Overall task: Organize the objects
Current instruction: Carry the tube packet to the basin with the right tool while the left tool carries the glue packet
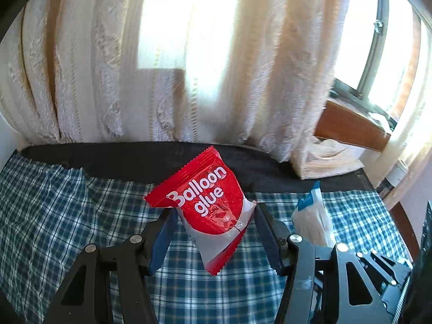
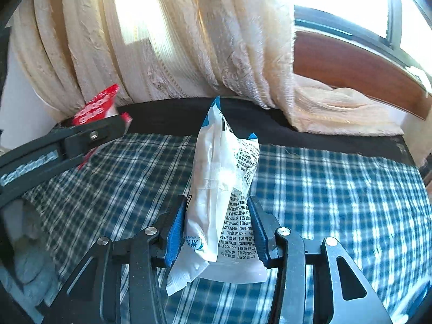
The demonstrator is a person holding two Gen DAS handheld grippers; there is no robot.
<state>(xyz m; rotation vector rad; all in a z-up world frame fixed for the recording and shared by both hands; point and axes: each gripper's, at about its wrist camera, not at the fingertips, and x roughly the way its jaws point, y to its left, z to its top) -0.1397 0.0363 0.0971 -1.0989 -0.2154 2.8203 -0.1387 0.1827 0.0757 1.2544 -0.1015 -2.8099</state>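
Packets ride clear of the checked cloth (image 2: 337,189) because you have your left gripper (image 1: 216,232) clamped on the red glue packet (image 1: 210,202) and your right gripper (image 2: 216,232) on the white packet (image 2: 224,189), ready for sorting.

Room ahead on the cloth, curtain + sill block the back

My left gripper (image 1: 216,210) carries the red balloon glue packet (image 1: 208,202) and my right gripper (image 2: 217,216) the white pouch (image 2: 224,189), both lifted off the plaid cloth (image 2: 337,189), so the cloth below & in front of each is free to pass over. Grippers sit near each other: the left gripper w/ its packet crowds the left side of the right wrist view. At the back, the curtain (image 1: 189,67) hangs down to the black strip (image 1: 135,159), w/ bunched fabric (image 2: 337,110) piled at back right under the wooden sill (image 2: 364,73); no way through there.
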